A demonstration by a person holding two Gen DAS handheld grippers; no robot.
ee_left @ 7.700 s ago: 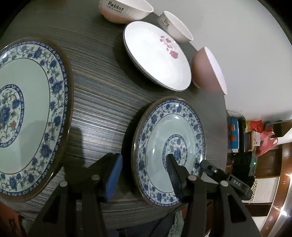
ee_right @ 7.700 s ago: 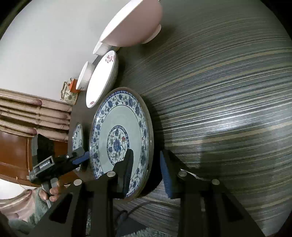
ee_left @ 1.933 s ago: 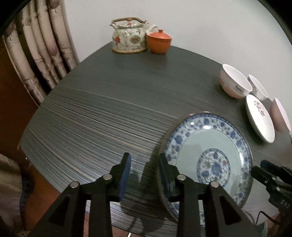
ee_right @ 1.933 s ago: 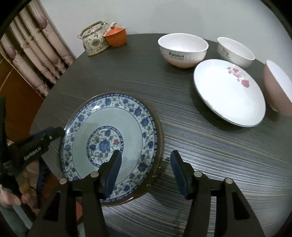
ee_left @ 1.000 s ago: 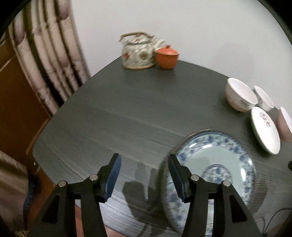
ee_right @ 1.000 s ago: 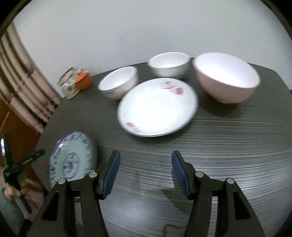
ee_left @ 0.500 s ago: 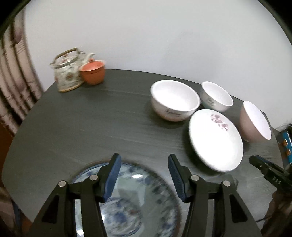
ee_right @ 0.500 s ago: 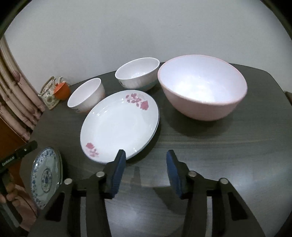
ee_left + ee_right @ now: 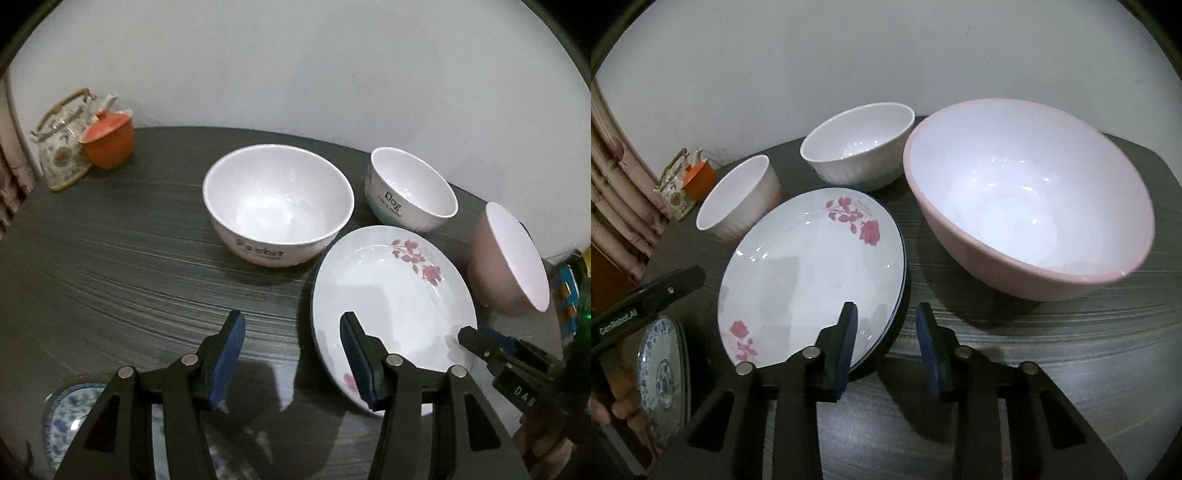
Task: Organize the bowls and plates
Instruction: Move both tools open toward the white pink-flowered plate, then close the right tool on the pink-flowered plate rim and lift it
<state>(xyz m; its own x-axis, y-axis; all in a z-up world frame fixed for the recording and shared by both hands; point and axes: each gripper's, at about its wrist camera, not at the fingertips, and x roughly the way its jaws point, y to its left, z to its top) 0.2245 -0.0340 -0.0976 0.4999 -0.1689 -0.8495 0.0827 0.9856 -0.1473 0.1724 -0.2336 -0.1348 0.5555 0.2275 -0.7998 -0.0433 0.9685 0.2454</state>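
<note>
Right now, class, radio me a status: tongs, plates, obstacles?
Left tongs open, empty. Right tongs open, straddling the white rose-printed plate rim. Large pink bowl close beside the plate.

A white rose-patterned plate [image 9: 812, 266] lies flat mid-bench, three upright bowls [image 9: 1027, 206] near it; a blue-patterned plate [image 9: 663, 373] sits at the bench's near edge.
</note>
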